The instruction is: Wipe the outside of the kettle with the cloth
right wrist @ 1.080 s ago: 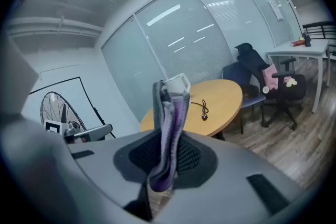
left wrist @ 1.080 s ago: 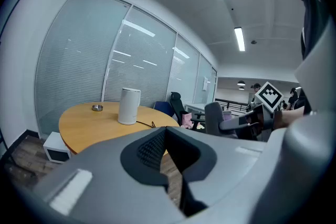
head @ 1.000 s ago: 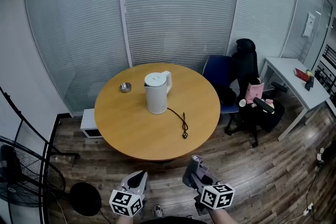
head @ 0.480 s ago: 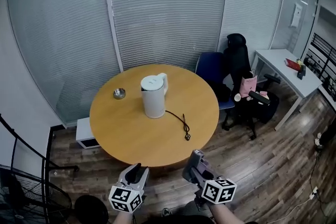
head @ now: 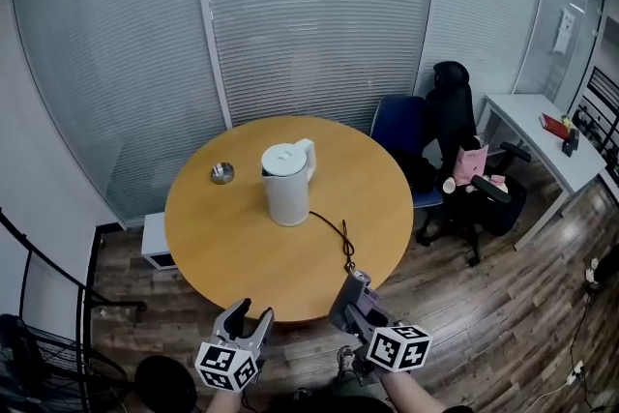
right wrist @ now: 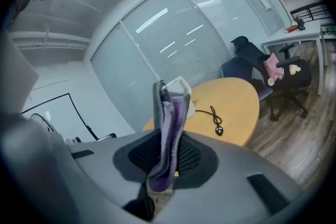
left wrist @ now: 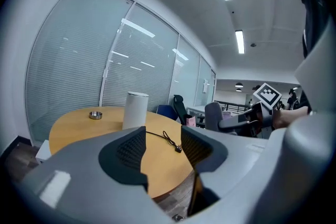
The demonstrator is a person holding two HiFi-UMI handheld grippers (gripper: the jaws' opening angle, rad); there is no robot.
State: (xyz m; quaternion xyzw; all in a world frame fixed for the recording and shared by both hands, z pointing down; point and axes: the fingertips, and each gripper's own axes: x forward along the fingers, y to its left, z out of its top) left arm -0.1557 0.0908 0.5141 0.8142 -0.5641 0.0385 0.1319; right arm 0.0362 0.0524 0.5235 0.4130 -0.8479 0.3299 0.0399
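A white kettle (head: 287,181) stands upright near the middle of the round wooden table (head: 222,237); its black cord (head: 336,230) trails toward the near edge. My left gripper (head: 251,312) is low in the head view, just short of the table's near edge. Its jaws are opening and nothing is between them. In the left gripper view the kettle (left wrist: 135,109) shows far beyond the gripper (left wrist: 163,147). My right gripper (head: 355,291) is shut on a grey and purple cloth (right wrist: 169,128), which stands up from the jaws and partly hides the kettle (right wrist: 181,85).
A small metal dish (head: 222,173) sits on the table left of the kettle. Behind the table on the right are a blue chair (head: 398,132) and a black office chair (head: 462,140), with a white desk (head: 542,135) farther right. Glass walls with blinds close the back.
The left gripper's jaws have spread apart from shut. Both grippers have come closer to the table's near edge. The cloth stays in the right gripper.
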